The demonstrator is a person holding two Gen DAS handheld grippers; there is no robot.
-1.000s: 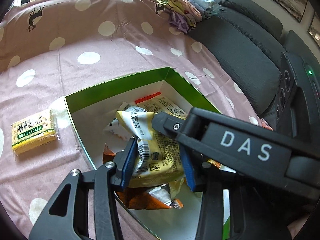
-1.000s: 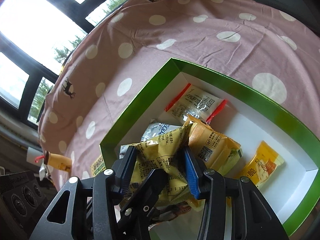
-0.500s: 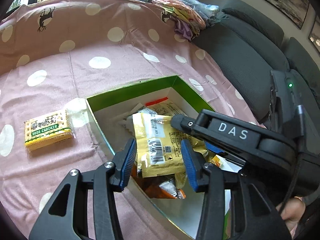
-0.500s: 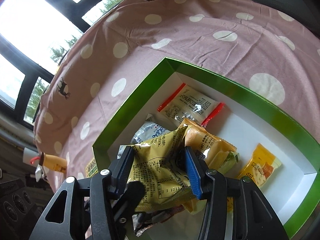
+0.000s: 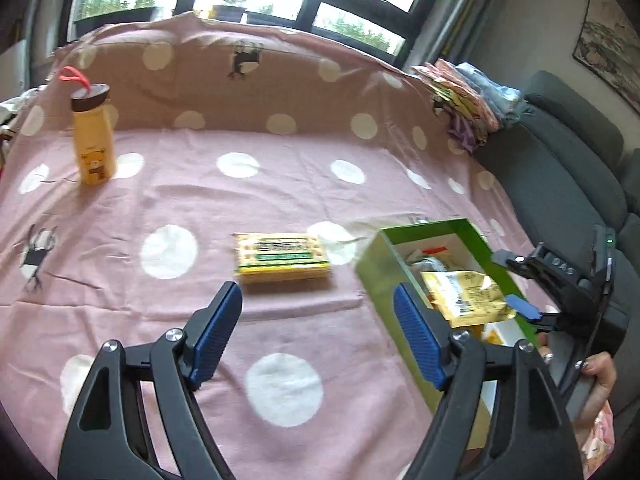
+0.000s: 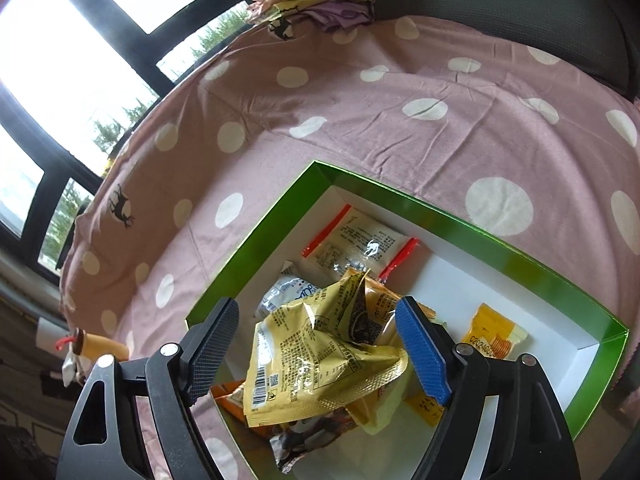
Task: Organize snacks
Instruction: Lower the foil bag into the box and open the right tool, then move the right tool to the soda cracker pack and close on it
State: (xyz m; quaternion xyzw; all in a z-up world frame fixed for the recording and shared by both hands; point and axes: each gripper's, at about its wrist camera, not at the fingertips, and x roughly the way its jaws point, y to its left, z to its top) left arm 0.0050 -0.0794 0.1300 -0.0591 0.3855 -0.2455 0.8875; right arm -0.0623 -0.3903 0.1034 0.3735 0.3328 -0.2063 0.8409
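You could read little here. On the small orange packet [image 6: 496, 340] in the green box [image 6: 460, 224], the code began "C2024". The right gripper's [image 5: 520, 284] arm carried letters that looked like "DAS", blurred. Print on the gold bag [image 6: 320, 352] and the cracker pack [image 5: 282, 258] was too small to read.

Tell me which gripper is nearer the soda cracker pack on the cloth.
Left. The left gripper is open with the soda cracker pack just ahead of its fingertips. The right gripper is open over the green box, off to the pack's right.
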